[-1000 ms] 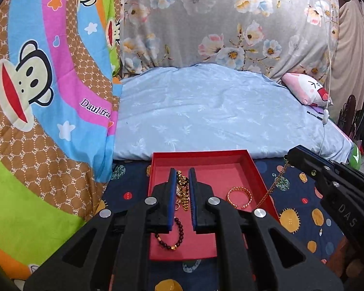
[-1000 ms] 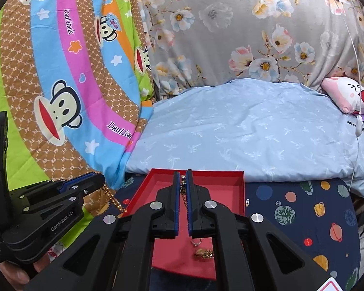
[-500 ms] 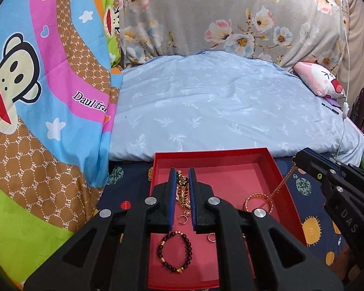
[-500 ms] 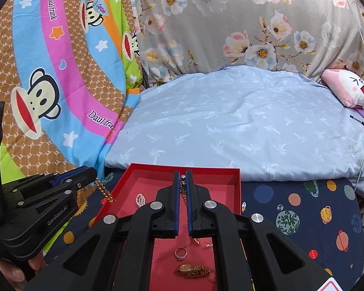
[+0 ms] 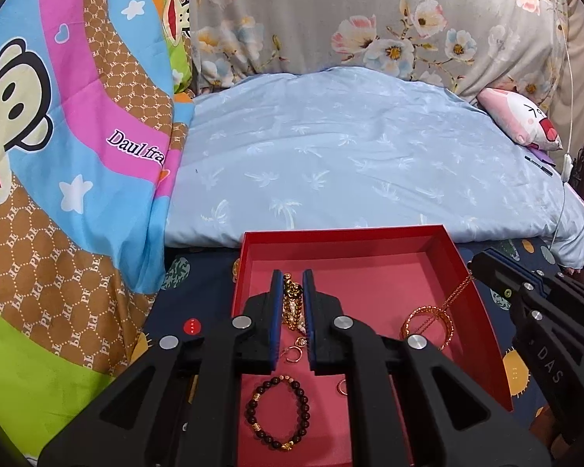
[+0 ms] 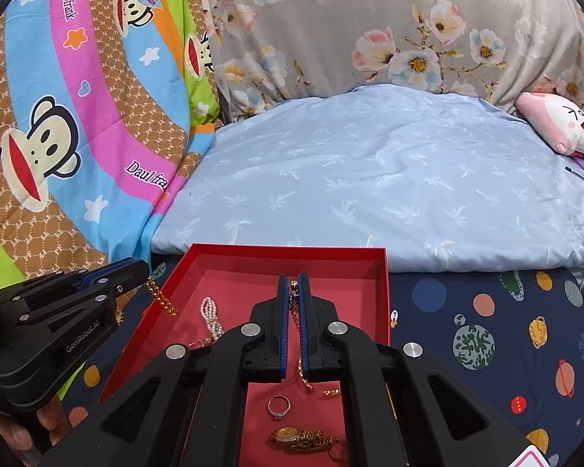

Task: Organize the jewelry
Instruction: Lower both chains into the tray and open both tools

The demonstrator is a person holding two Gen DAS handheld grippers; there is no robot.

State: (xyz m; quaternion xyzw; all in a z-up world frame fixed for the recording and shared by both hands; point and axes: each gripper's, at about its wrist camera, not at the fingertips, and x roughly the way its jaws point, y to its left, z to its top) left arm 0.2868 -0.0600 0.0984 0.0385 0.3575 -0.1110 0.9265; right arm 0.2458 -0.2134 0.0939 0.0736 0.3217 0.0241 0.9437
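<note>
**Two chains held over the red tray**

Both grippers carry jewelry above the tray (image 5: 482, 323), which lies on the planet-print sheet (image 6: 486, 311) of the bed, low in the centre of each frame. The left gripper (image 5: 292, 284) has its fingers clamped on a chunky gold chain (image 5: 293, 303) that hangs down between the pads; the right gripper (image 6: 293, 284) has its fingers pinched almost together on a thin gold chain (image 6: 295, 311). Holding each piece by one end lets it hang straight over the tray, which likely keeps the two from tangling before they are laid down.

The left view shows what the right one hides: a dark bead bracelet (image 5: 278, 412) at bottom centre, a gold bangle (image 5: 426, 321) to the right with the thin chain slanting down to it, and small hoops (image 5: 292, 354) below the fingers. The right view alone shows a pearl strand (image 6: 210, 317) left of centre, a ring (image 6: 279, 406) and a gold watch (image 6: 303, 438) at the bottom. It also shows the chunky chain dangling at the tray's left wall, so whether it clears the rim is hard to judge.
</note>
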